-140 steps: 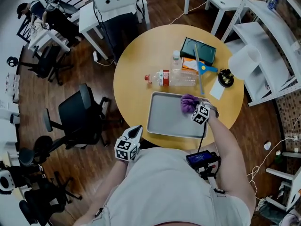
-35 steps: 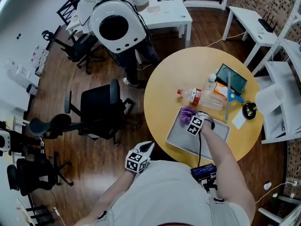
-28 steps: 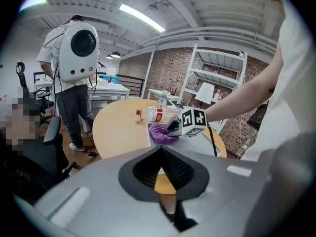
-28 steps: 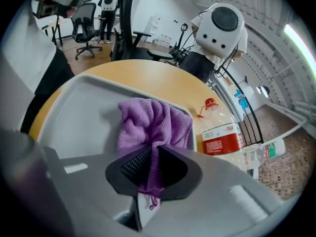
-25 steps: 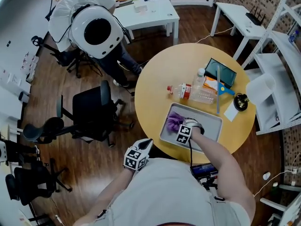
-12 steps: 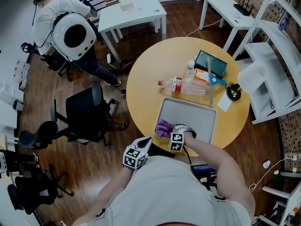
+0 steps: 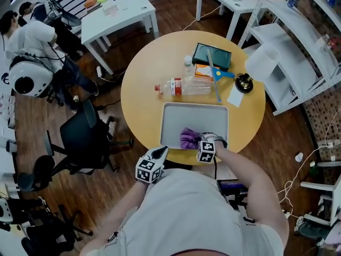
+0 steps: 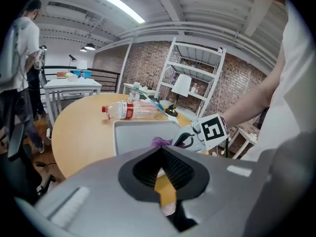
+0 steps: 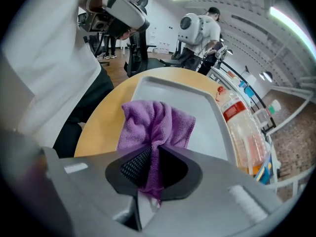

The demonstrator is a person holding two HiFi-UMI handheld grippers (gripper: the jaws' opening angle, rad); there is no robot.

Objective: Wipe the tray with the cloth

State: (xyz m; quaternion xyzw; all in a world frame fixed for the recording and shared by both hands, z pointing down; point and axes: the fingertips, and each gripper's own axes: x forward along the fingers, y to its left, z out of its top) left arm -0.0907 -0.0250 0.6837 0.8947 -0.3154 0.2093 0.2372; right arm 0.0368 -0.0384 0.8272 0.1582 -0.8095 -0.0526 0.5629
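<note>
a pale short-sleeved shirt (image 7: 186, 217), grey left gripper (image 7: 159, 152) and right gripper (image 7: 195, 142) carrying black-and-white marker cubes (image 7: 146, 170).
</note>
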